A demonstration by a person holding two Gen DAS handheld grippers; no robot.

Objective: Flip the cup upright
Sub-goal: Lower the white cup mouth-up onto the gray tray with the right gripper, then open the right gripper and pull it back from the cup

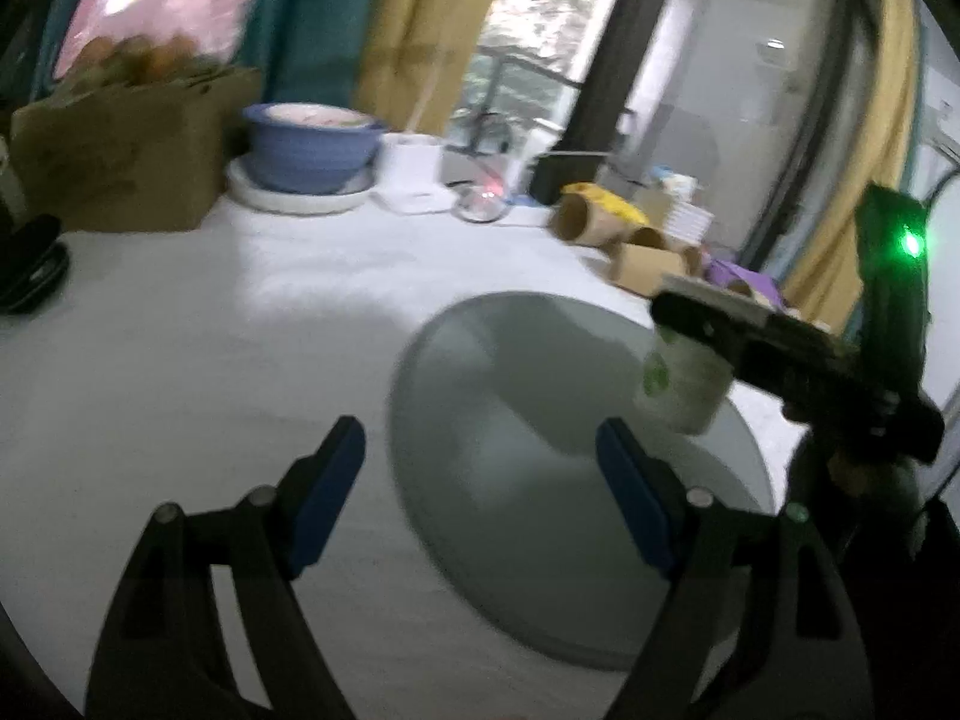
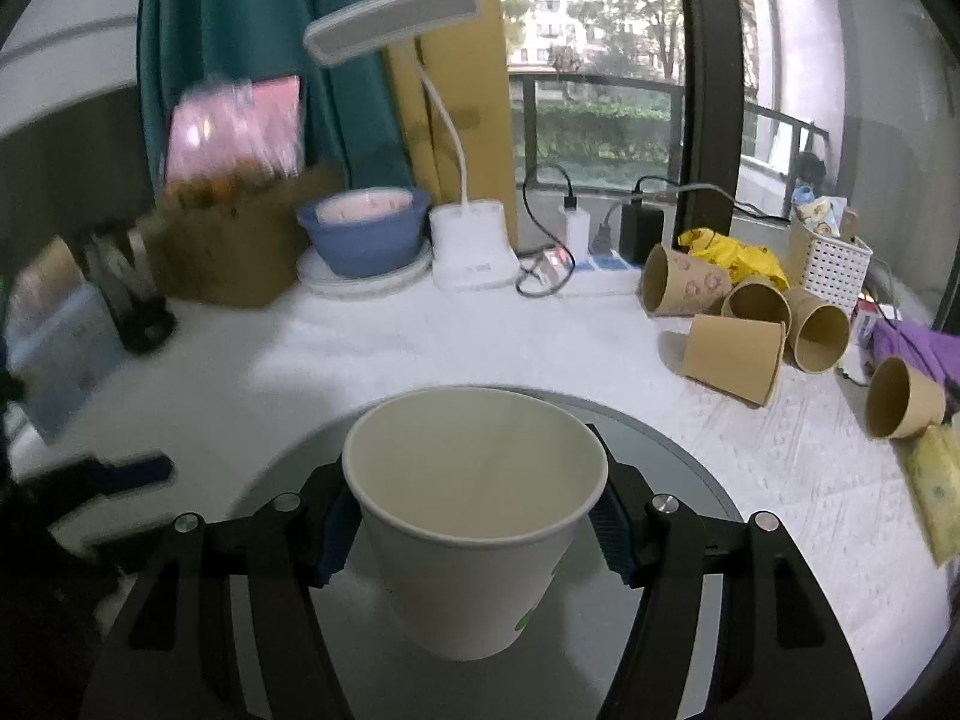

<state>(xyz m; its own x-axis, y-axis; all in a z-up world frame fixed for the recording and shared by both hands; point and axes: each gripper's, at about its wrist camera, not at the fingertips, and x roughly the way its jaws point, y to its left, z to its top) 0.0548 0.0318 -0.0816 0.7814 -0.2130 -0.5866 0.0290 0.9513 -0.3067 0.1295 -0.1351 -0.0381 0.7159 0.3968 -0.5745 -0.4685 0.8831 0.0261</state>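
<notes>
Now right gripper (image 2: 474,516) is clamped on the white cup (image 2: 474,516), mouth up, axis near vertical, above the grey round mat (image 2: 690,468). Left gripper (image 1: 480,498) spread apart, empty, beside that mat.

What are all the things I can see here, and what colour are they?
white cup: 1, white with a green mark, mouth up, held over the disc
disc: 1, grey, round, on the table
table: 1, white top
brown cups: 5, tan, lying on their sides, far right
lamp: 1, white, at the back
bowl: 1, blue, on white plates, left of the lamp
box: 1, brown cardboard, back left
basket: 1, white, back right
yellow bag: 1, behind the brown cups
curtains: teal and yellow, at the window
left gripper: black, blue pads, open, holds nothing
right gripper: black, blue pads, shut on the white cup
</notes>
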